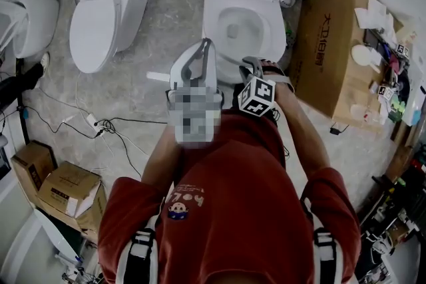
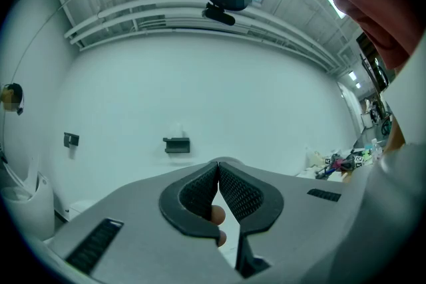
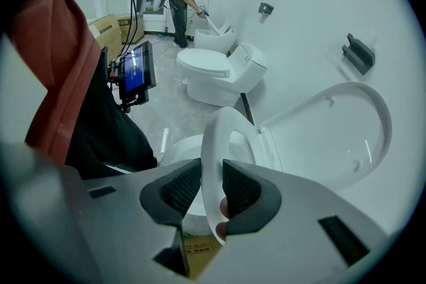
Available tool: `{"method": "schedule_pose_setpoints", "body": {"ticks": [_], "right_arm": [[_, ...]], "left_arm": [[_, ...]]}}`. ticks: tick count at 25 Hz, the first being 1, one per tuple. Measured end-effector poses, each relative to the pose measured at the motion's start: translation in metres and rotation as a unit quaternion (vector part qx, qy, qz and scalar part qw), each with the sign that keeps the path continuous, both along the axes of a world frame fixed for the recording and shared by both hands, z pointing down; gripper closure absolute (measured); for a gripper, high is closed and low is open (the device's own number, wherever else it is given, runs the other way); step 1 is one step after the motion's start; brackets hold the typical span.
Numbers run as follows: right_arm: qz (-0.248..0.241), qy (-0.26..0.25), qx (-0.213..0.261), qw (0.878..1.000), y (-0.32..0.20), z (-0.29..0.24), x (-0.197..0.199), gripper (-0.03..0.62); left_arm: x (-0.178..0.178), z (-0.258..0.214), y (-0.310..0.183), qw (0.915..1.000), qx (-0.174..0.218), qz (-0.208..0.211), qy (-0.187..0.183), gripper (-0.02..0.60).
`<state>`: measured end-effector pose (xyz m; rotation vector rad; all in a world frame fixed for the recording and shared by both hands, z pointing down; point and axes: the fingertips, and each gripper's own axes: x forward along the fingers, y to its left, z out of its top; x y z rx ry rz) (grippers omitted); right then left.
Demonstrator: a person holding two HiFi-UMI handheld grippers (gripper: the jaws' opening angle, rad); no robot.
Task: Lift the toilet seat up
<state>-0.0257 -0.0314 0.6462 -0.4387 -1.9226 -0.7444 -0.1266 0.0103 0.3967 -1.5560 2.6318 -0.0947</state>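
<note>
**A:** Lower centre of the right gripper view: what sits between the pads (image 3: 178,187)?
**B:** The front rim of the toilet seat (image 3: 218,133). The right gripper (image 3: 212,177) clamps it, and the seat is tilted up off the bowl (image 3: 174,148).
**A:** And behind the seat?
**B:** The lid (image 3: 336,136), at the right of the frame, stands raised.
**A:** The left gripper (image 2: 217,173)?
**B:** Its jaws are closed together on nothing and face a wall (image 2: 200,90). In the head view it sits at centre, just left of the right gripper.

Red T-shirt (image 1: 226,209), grey-and-white shoulder straps (image 1: 136,253) — grey right gripper (image 3: 212,186) bearing a black-and-white marker cube (image 1: 256,96).
</note>
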Motion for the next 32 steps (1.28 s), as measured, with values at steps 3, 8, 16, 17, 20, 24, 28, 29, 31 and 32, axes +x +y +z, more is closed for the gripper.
{"method": "schedule_pose_setpoints", "body": {"ticks": [3, 8, 16, 17, 20, 24, 28, 29, 31, 32], "right_arm": [[0.002, -0.013, 0.009, 1.000, -0.005, -0.008, -0.004, 0.490], [0.006, -0.034, 0.021, 0.999, -0.015, -0.022, -0.012, 0.491], [0.011, -0.068, 0.039, 0.997, -0.030, -0.045, -0.026, 0.491], [0.011, -0.071, 0.041, 0.997, -0.031, -0.048, -0.028, 0.491], [0.010, -0.079, 0.046, 0.996, -0.036, -0.053, -0.032, 0.491], [0.011, -0.088, 0.052, 0.995, -0.042, -0.059, -0.038, 0.491], [0.010, -0.097, 0.057, 0.994, -0.048, -0.067, -0.043, 0.491], [0.010, -0.099, 0.058, 0.993, -0.050, -0.068, -0.044, 0.491], [0.009, -0.103, 0.061, 0.993, -0.054, -0.071, -0.047, 0.491], [0.009, -0.105, 0.063, 0.992, -0.056, -0.072, -0.049, 0.491]], "left_arm": [[0.000, 0.000, -0.002, 1.0000, 0.002, 0.001, 0.003, 0.563], [0.001, -0.003, -0.009, 1.0000, 0.006, 0.007, 0.000, 0.563], [0.003, -0.009, -0.015, 0.9999, 0.007, 0.013, -0.008, 0.563], [0.003, -0.010, -0.016, 0.9998, 0.012, 0.011, -0.007, 0.563], [0.004, -0.011, -0.018, 0.9998, 0.015, 0.013, -0.008, 0.563], [0.004, -0.011, -0.020, 0.9998, 0.008, 0.014, -0.009, 0.563], [0.004, -0.014, -0.021, 0.9998, 0.014, 0.011, -0.009, 0.563], [0.003, -0.015, -0.022, 0.9998, 0.015, 0.010, -0.008, 0.563], [0.003, -0.015, -0.023, 0.9998, 0.014, 0.009, -0.009, 0.563], [0.003, -0.015, -0.024, 0.9998, 0.013, 0.009, -0.011, 0.563]]}}
